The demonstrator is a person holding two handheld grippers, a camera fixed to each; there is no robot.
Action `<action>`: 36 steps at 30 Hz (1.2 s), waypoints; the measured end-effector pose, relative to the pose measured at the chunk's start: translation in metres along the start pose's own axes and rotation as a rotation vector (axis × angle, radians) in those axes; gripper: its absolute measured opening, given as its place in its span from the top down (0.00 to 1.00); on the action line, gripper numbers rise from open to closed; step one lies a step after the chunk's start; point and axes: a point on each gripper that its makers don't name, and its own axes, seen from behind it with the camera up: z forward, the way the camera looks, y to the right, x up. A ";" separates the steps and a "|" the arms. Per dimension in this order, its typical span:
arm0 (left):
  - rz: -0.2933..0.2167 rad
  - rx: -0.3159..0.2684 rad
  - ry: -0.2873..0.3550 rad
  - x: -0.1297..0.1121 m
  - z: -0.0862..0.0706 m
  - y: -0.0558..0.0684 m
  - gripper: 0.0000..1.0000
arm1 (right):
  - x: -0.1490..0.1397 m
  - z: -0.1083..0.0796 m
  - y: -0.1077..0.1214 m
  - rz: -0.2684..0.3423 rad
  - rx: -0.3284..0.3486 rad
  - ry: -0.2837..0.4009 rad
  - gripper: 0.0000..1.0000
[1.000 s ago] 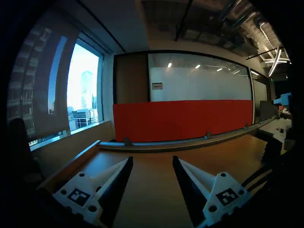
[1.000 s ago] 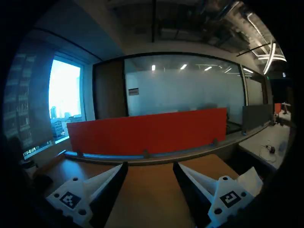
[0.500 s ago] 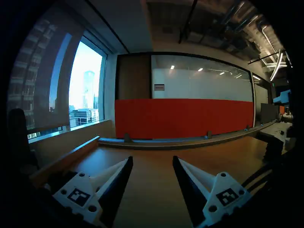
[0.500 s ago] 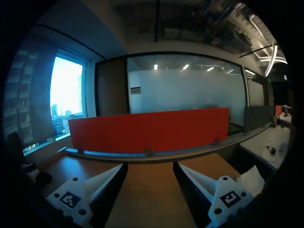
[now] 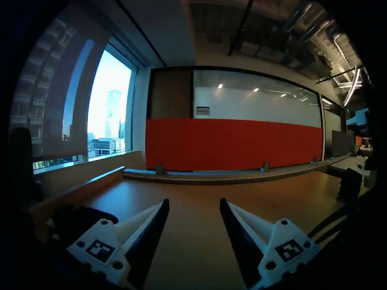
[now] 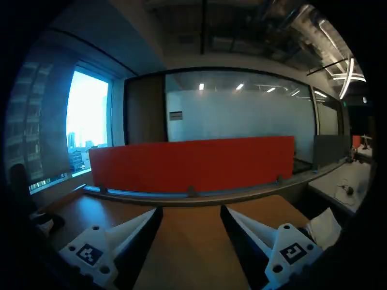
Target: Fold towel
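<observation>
Both grippers are spread wide with nothing between their fingers: the left gripper (image 5: pixel 193 202) and the right gripper (image 6: pixel 191 209) each point across a wooden desk (image 5: pixel 280 191) toward a red partition (image 5: pixel 232 145). What may be the towel (image 6: pixel 325 226), a pale crumpled piece, sits at the desk's right edge, just beside the right gripper's finger.
</observation>
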 end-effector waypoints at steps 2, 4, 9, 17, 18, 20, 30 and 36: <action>0.001 -0.002 0.002 -0.007 0.000 0.000 0.24 | -0.003 0.001 -0.001 -0.001 0.000 0.006 0.08; 0.000 -0.002 0.002 -0.013 0.001 -0.001 0.24 | -0.006 0.002 -0.002 -0.002 0.000 0.010 0.08; -0.011 -0.001 0.007 -0.025 0.002 -0.002 0.24 | -0.016 0.003 -0.004 -0.007 -0.001 0.010 0.08; -0.021 -0.006 0.008 -0.040 0.002 0.002 0.24 | -0.017 0.000 -0.006 -0.018 -0.003 0.015 0.08; -0.019 -0.006 0.009 -0.041 0.002 0.003 0.24 | -0.016 0.000 -0.006 -0.018 -0.003 0.016 0.08; -0.013 -0.002 0.013 -0.042 0.001 0.003 0.24 | -0.015 -0.001 -0.007 -0.019 0.000 0.020 0.08; -0.010 0.008 0.016 -0.050 0.001 0.003 0.24 | -0.014 -0.003 -0.005 -0.023 0.001 0.024 0.08; 0.015 0.007 0.020 -0.052 0.003 0.006 0.24 | -0.015 -0.002 -0.003 -0.023 0.001 0.024 0.08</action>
